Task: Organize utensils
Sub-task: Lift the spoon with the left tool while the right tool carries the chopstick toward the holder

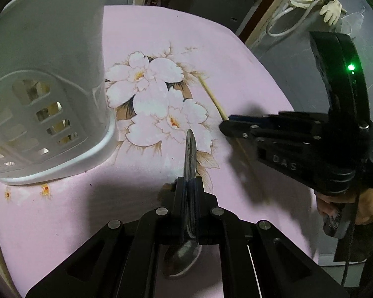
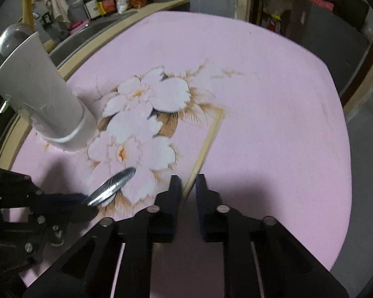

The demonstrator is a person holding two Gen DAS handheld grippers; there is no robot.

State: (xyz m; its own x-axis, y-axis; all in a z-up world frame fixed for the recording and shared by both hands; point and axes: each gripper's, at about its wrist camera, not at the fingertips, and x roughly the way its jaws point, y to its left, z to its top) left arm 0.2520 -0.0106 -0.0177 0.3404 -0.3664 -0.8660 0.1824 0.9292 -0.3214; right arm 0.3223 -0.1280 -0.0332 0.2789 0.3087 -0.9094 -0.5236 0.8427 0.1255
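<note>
L gripper (image 1: 188, 181) was clamped on a metal spoon (image 1: 189, 154), handle sticking fwd, bowl back near the cam, held above the pink cloth (image 1: 236, 57). R gripper (image 2: 188, 182) straddled a chopstick (image 2: 209, 139) lying on the cloth w/ a gap between the pads, not pinching yet. White holder (image 1: 62, 57) stood at left, well apart.
</note>
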